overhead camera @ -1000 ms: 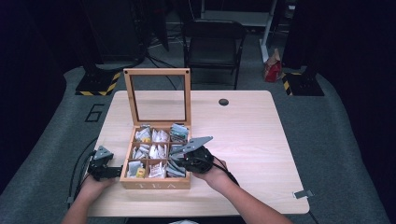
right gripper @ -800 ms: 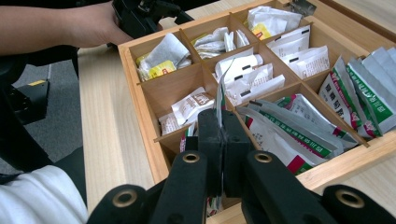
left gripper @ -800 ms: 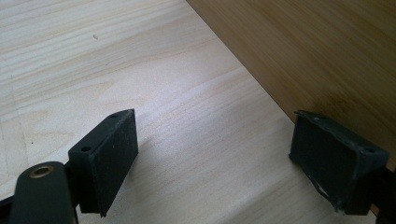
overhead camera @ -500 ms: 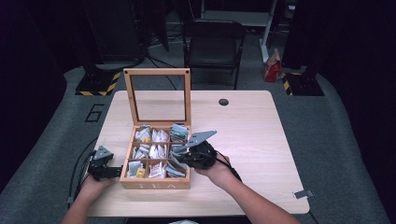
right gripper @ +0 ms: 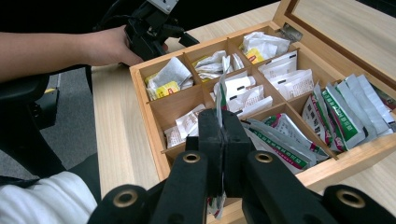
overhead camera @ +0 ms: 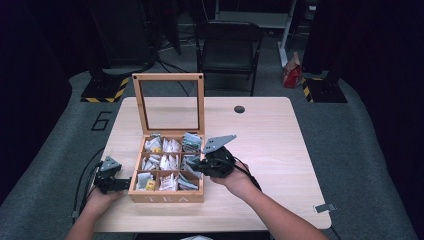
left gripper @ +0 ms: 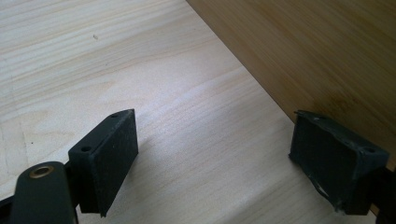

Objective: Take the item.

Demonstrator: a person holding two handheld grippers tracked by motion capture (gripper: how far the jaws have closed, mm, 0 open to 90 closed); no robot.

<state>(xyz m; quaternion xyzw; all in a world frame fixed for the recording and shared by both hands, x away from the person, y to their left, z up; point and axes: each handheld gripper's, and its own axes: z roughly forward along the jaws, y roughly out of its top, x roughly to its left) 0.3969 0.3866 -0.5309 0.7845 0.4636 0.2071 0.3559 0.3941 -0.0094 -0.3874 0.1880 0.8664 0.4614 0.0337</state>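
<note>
- Right hand-held gripper [right gripper: 223, 140]: black jaws with flat pads, pressed together on a thin tea sachet [right gripper: 220, 100]. The sachet stands edge-on between the pads, white with green and red print; its lower end hangs below the jaws, and its face cannot be read.
- Tea box [overhead camera: 167, 198]: pale wood, square, divided by thin slats into 9 compartments, just ahead of and below the right hand-held gripper. Glossy paper and foil sachets fill the compartments, some crumpled, some filed upright.
- Lid [overhead camera: 168, 102]: wooden frame with a clear pane, standing upright at the far side of the box from the grippers.
- Left hand-held gripper [left gripper: 215, 154]: jaws wide apart, nothing between the textured black pads. The smooth wooden box wall runs beside its right-hand jaw; whether the jaw touches it cannot be told.
- Table [left gripper: 93, 56]: light wood with fine straight grain, directly under the left hand-held gripper.
- In the high view, lettering on the box front is too small to read with certainty.
</note>
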